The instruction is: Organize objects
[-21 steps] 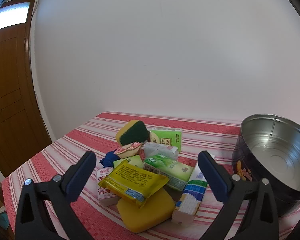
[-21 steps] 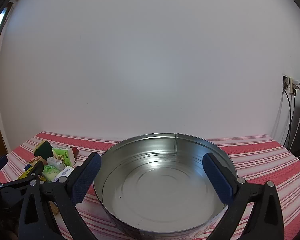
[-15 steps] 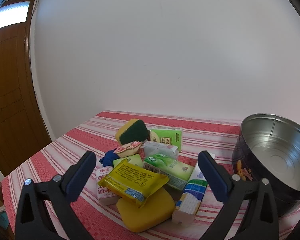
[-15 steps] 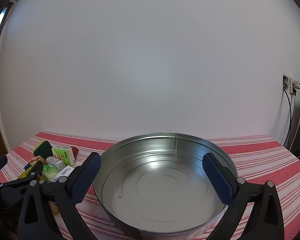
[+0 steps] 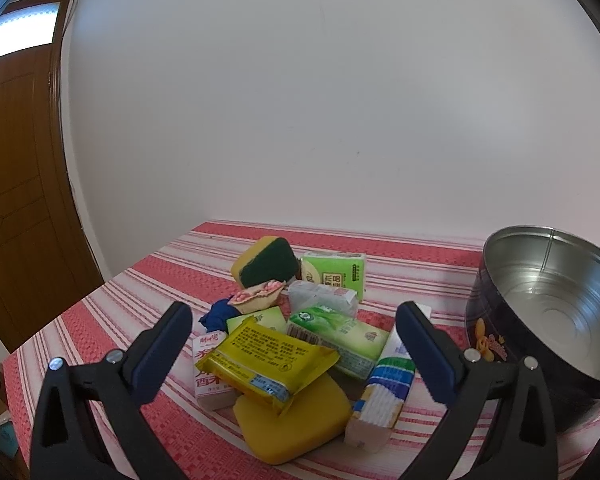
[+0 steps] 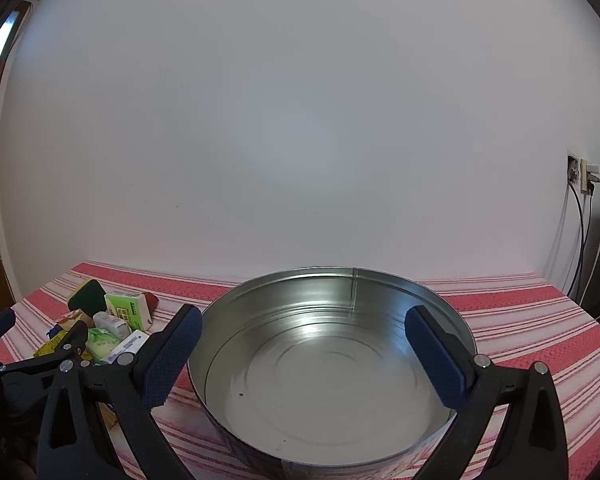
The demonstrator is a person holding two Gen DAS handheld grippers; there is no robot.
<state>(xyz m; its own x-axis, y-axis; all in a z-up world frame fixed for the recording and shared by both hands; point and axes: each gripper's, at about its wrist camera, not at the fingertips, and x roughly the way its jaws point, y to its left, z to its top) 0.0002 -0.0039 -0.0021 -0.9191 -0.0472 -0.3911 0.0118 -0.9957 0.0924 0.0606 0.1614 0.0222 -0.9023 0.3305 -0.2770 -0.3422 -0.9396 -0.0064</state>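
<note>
A pile of small goods lies on the red-and-white striped cloth: a yellow packet (image 5: 266,360) on a yellow sponge (image 5: 296,426), a green tissue pack (image 5: 340,340), a blue-and-white striped pack (image 5: 384,392), a green-and-yellow scouring sponge (image 5: 266,260) and a light green box (image 5: 334,274). My left gripper (image 5: 294,350) hangs open just in front of the pile, holding nothing. A round metal tin (image 6: 332,364) stands to the right of the pile, bare inside. My right gripper (image 6: 304,354) is open in front of the tin, its fingers wide at either side of the tin's mouth.
A white wall runs along the table's far edge. A brown wooden door (image 5: 20,184) stands left of the table. A wall socket with cables (image 6: 584,184) is at the right. Striped cloth (image 6: 532,320) lies bare to the right of the tin.
</note>
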